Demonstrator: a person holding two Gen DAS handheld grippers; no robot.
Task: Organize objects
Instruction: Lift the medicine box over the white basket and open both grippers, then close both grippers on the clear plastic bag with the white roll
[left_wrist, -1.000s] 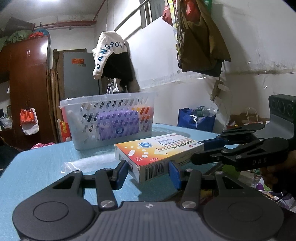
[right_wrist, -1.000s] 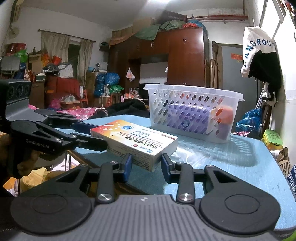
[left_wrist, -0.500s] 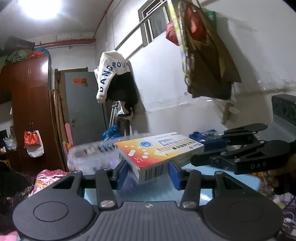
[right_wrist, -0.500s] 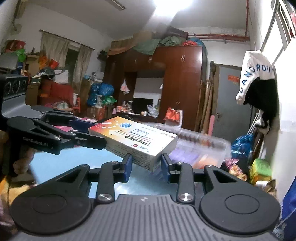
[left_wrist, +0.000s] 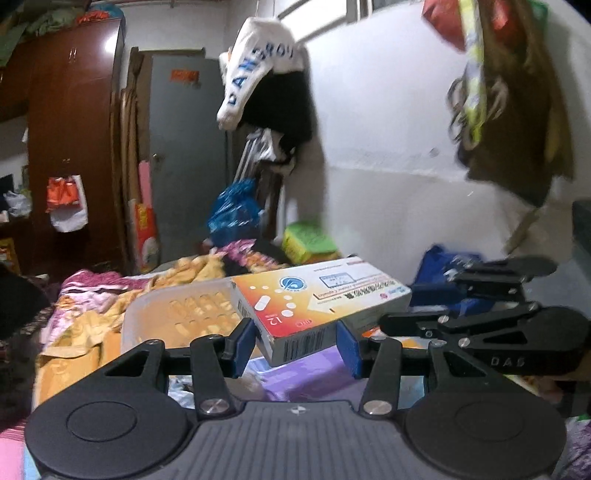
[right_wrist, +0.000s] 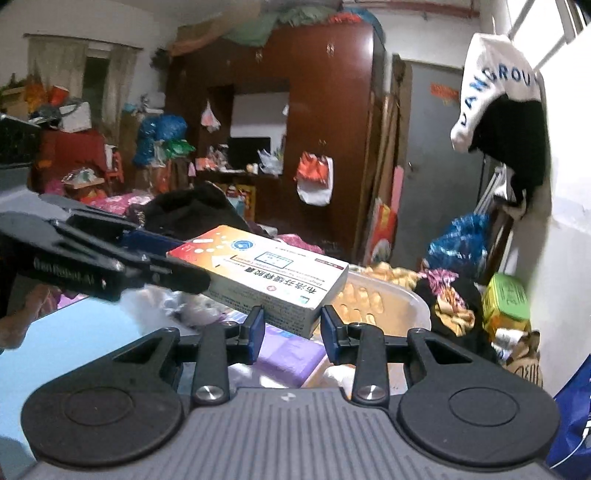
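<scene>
While both hand-held grippers keep their hold, the scene around them has shifted a good deal. The left hand-held gripper (left_wrist: 295, 341) has its blue pads pressed on the barcode end of the medicine box (left_wrist: 317, 299), and the right hand-held gripper (right_wrist: 291, 328) clamps the opposite end of that same box between narrow-set jaws. A second ago the box lay on the blue bench, with the white basket (left_wrist: 177, 314) standing well beyond it. Now the box hangs in the air, level between the two grippers, and the basket's rim sits directly under and just behind it, with a purple packet (right_wrist: 288, 354) visible inside. The bench (right_wrist: 74, 339) shows only at the lower left of the right wrist view. My reading is that the lift and carry are nearly done: the box is over the basket, so lowering it in and letting go with both grippers is what remains.
</scene>
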